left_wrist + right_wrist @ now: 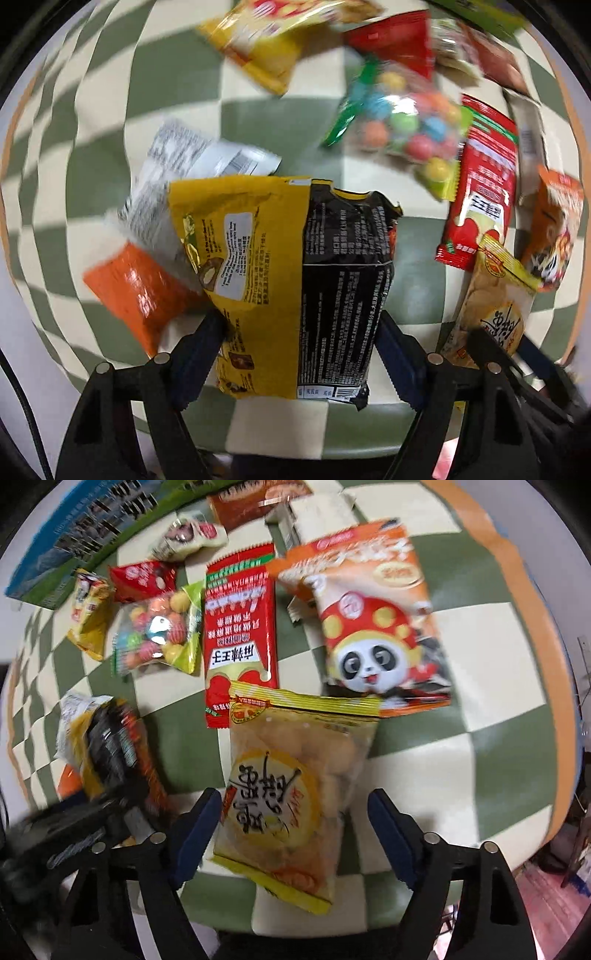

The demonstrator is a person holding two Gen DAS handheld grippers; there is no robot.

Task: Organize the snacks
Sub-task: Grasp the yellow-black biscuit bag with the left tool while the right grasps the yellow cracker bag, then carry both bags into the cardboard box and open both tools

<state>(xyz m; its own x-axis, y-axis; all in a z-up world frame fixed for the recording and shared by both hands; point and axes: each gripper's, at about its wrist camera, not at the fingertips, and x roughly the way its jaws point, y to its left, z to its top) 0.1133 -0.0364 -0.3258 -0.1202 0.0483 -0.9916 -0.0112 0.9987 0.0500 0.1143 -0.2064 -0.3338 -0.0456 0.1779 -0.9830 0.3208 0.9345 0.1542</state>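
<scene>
My left gripper is open, its blue fingers on either side of a yellow and black snack bag. An orange packet and a white packet lie beside it. My right gripper is open around a pale yellow biscuit bag, which also shows in the left wrist view. The left fingertip touches the bag; the right one stands apart. The left gripper shows blurred at the left of the right wrist view.
On the green and cream checked cloth lie a panda bag, a red packet, a clear bag of coloured balls, a yellow chip bag, a small red packet and boxes at the far edge.
</scene>
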